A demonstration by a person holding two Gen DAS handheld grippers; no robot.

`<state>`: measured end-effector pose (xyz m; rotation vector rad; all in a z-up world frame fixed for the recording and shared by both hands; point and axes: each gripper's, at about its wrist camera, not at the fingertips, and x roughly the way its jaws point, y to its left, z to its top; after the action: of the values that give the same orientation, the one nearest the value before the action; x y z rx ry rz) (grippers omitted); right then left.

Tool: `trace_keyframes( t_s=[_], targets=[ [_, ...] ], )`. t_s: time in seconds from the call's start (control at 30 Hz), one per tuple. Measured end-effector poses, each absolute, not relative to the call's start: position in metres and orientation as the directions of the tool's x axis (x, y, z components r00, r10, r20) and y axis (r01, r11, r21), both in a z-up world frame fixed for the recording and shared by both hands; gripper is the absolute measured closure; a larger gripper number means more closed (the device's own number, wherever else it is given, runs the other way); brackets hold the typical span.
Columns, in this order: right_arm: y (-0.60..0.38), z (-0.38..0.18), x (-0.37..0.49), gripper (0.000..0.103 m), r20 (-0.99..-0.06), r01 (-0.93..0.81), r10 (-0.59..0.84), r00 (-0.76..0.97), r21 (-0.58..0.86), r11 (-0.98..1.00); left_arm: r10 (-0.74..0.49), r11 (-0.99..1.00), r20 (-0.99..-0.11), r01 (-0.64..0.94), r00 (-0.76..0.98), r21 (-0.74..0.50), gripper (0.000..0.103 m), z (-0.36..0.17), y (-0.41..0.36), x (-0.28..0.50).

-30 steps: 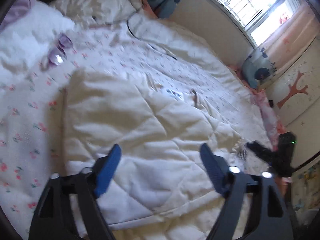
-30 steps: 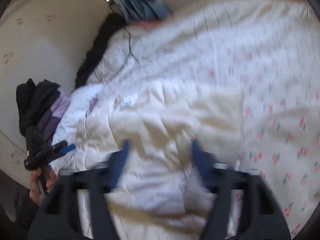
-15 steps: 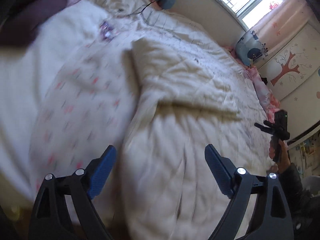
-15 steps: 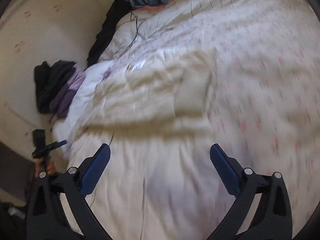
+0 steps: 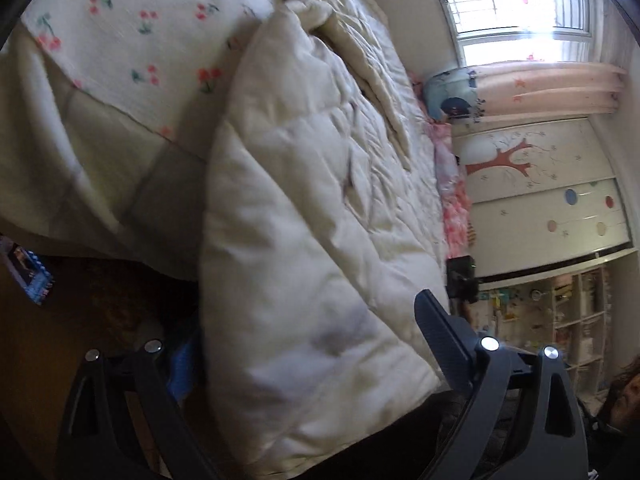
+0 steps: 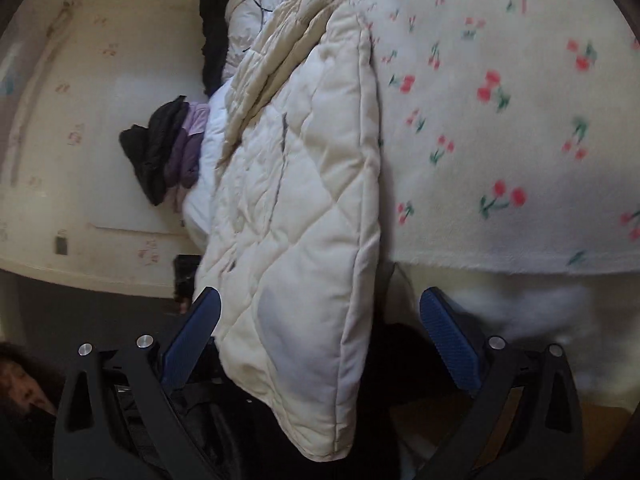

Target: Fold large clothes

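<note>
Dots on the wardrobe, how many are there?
4, on the wardrobe door: a blue dot and a red dot above, a pink dot and an orange dot below. More may be hidden.

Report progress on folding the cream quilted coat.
Done: little that shows; the coat lies bunched on the cherry-print blanket, its end hanging off the bed edge. In hand: the left claw and right claw are open, each straddling that end. Left: gripping and making the folds.
</note>
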<state>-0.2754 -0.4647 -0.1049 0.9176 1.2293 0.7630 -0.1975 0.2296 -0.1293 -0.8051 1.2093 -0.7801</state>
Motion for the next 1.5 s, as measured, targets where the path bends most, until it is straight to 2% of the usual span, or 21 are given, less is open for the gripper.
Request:
trace_keyframes(
  t_s=[0.17, 0.2, 0.27, 0.3, 0.33, 0.4, 0.5, 0.8, 0.9, 1.0, 1.13, 1.17, 1.23, 1.27, 1.3, 1.33, 1.37, 1.5],
  targets=[
    [-0.450, -0.129, -0.275, 0.007, -0.305, 0.024, 0.937, 0.169, 0.952, 0.305, -0.864, 0.493, -0.478, 0.069, 0.156, -0.868, 0.012, -0.132, 0.217, -0.204],
    [-0.447, -0.131, -0.275, 0.011, -0.284, 0.019, 0.944, 0.166, 0.958, 0.285, -0.862, 0.497, -0.483, 0.070, 0.153, -0.865, 0.012, -0.131, 0.214, -0.207],
    [-0.438, -0.135, -0.276, 0.042, -0.248, -0.005, 0.955, 0.164, 0.968, 0.253, -0.843, 0.530, -0.518, 0.066, 0.146, -0.845, 0.012, -0.133, 0.210, -0.210],
    [-0.432, -0.136, -0.275, 0.071, -0.244, -0.012, 0.956, 0.165, 0.968, 0.250, -0.827, 0.555, -0.542, 0.062, 0.150, -0.830, 0.015, -0.133, 0.207, -0.212],
    [-0.429, -0.134, -0.276, 0.080, -0.253, -0.028, 0.951, 0.176, 0.965, 0.261, -0.807, 0.583, -0.569, 0.060, 0.157, -0.810, 0.020, -0.133, 0.205, -0.213],
    [-0.426, -0.126, -0.278, 0.085, -0.253, -0.065, 0.945, 0.206, 0.960, 0.271, -0.804, 0.584, -0.570, 0.043, 0.168, -0.811, 0.059, -0.133, 0.204, -0.215],
    [-0.422, -0.097, -0.278, 0.087, -0.212, -0.148, 0.942, 0.260, 0.955, 0.256, -0.786, 0.599, -0.575, 0.049, 0.227, -0.799, 0.086, -0.116, 0.203, -0.222],
    [-0.428, -0.006, -0.272, 0.088, -0.066, -0.359, 0.938, 0.339, 0.913, 0.194, -0.811, 0.540, -0.434, 0.214, 0.392, -0.814, 0.091, -0.009, 0.201, -0.244],
    [-0.440, 0.008, -0.280, 0.088, -0.028, -0.387, 0.936, 0.352, 0.906, 0.173, -0.832, 0.516, -0.409, 0.250, 0.375, -0.820, 0.091, 0.006, 0.199, -0.251],
    [-0.452, -0.003, -0.286, 0.088, -0.042, -0.354, 0.937, 0.348, 0.919, 0.172, -0.834, 0.528, -0.439, 0.250, 0.335, -0.811, 0.091, -0.001, 0.198, -0.253],
    [-0.455, -0.049, -0.295, 0.081, -0.108, -0.236, 0.952, 0.286, 0.955, 0.179, -0.859, 0.497, -0.456, 0.170, 0.232, -0.851, 0.087, -0.046, 0.202, -0.254],
    [-0.458, -0.063, -0.298, 0.081, -0.118, -0.201, 0.953, 0.278, 0.963, 0.178, -0.873, 0.473, -0.438, 0.153, 0.214, -0.868, 0.082, -0.059, 0.206, -0.255],
    [-0.464, -0.083, -0.303, 0.078, -0.101, -0.160, 0.959, 0.264, 0.976, 0.147, -0.892, 0.434, -0.406, 0.122, 0.200, -0.893, 0.055, -0.079, 0.213, -0.260],
    [-0.465, -0.092, -0.305, 0.076, -0.095, -0.143, 0.961, 0.259, 0.980, 0.136, -0.889, 0.437, -0.410, 0.111, 0.202, -0.893, 0.029, -0.087, 0.216, -0.262],
    [-0.467, -0.099, -0.307, 0.069, -0.097, -0.130, 0.962, 0.255, 0.982, 0.134, -0.882, 0.450, -0.424, 0.097, 0.207, -0.888, 0.017, -0.094, 0.221, -0.263],
    [-0.469, -0.105, -0.308, 0.060, -0.105, -0.115, 0.963, 0.248, 0.984, 0.137, -0.882, 0.450, -0.427, 0.083, 0.202, -0.889, 0.016, -0.101, 0.225, -0.266],
    [-0.467, -0.109, -0.309, 0.058, -0.112, -0.105, 0.963, 0.245, 0.984, 0.141, -0.887, 0.440, -0.420, 0.070, 0.192, -0.895, 0.015, -0.107, 0.228, -0.266],
    [-0.464, -0.117, -0.309, 0.054, -0.110, -0.099, 0.968, 0.225, 0.986, 0.135, -0.889, 0.430, -0.418, 0.031, 0.185, -0.902, 0.008, -0.130, 0.237, -0.262]
  ],
)
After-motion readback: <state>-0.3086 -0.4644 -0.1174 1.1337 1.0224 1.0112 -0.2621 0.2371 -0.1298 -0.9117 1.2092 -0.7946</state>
